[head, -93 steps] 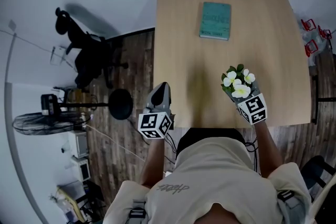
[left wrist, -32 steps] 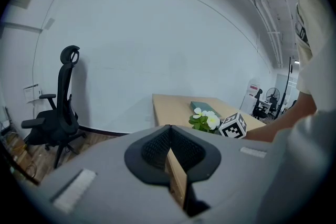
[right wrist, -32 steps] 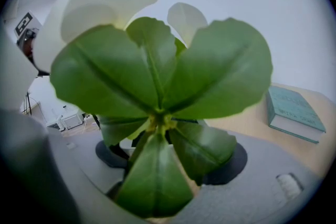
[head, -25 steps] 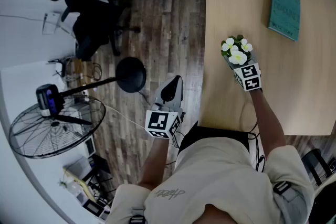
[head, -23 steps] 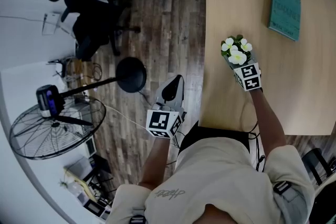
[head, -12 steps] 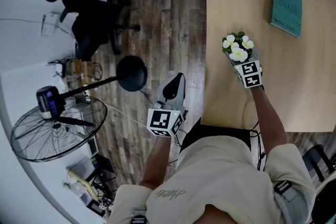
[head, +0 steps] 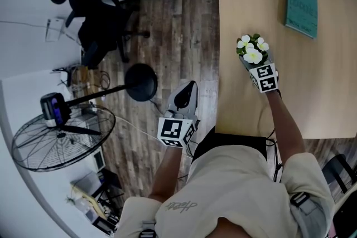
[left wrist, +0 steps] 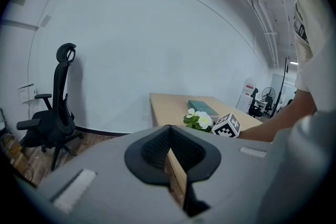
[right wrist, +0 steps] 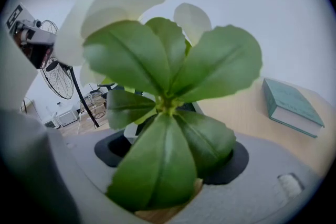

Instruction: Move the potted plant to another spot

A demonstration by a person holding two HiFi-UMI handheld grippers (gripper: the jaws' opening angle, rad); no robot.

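While the person stands at the near edge of the desk (head: 312, 92), both arms reach forward, one gripper in each hand.

Potted plant (head: 252, 53): white flowers, green leaves. It is over the desk close to the left edge, about midway along it. Its base is hidden by the leaves and the gripper, so I cannot tell whether the pot rests on the wood.

Right gripper (head: 254, 66): stretched out over the desk, tilted downward, with its marker cube on the near side of the plant. Jaws are opening, one dark pad on each side of the pot and the plant filling the space between them. Leaves cover the contact points, so I cannot tell whether the pads press on the pot.

Left gripper (head: 186, 93): off the desk, hanging over the wooden floor (head: 178, 36) just beside the desk's left edge. Jaws together, nothing between them.

Teal book (head: 301, 1): flat on the desk, well apart from the plant, farther back and to the right.

Also in the room: a black office chair (head: 97, 25) by the white wall and a standing fan (head: 58, 136) to the left.
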